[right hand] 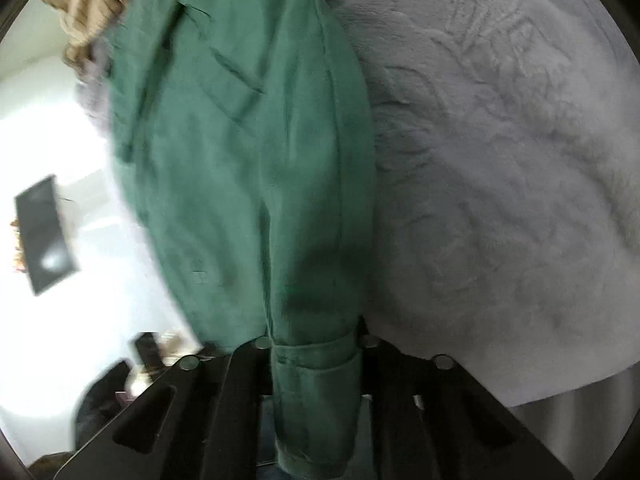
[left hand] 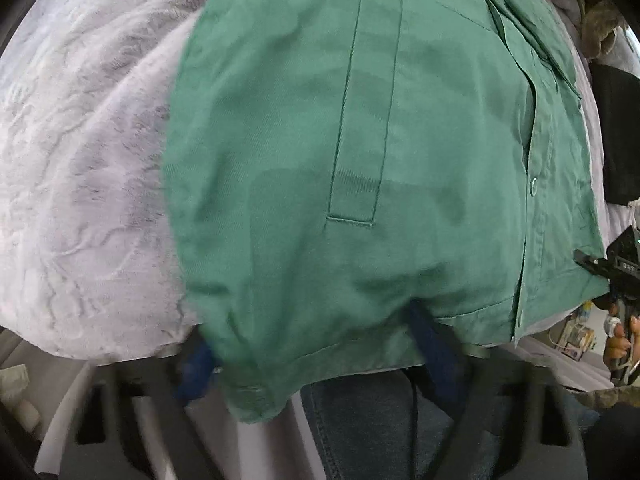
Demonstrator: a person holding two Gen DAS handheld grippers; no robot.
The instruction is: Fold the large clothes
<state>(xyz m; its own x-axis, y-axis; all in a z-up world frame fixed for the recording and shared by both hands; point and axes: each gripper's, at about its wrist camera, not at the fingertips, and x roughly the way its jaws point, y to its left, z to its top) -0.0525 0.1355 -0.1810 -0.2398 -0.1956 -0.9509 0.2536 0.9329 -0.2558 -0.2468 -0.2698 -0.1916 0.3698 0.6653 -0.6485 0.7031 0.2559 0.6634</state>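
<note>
The green shirt [left hand: 360,152] lies spread on a pale fuzzy blanket [left hand: 88,168]. The left gripper [left hand: 316,344] stands apart, its blue fingers [left hand: 428,336] straddling the near hem. The right gripper [right hand: 316,344] is clamped on a bunched cuff [right hand: 316,364].

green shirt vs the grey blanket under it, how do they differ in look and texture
The green shirt is smooth woven cloth with stitched seams, a sewn strip and a button; the grey blanket is plush and fuzzy with an embossed pattern. The shirt lies on top, its hem caught in the right gripper; the blanket is spread beneath and is not gripped. The shirt is saturated green, the blanket pale lilac-grey. Both are soft fabrics.
</note>
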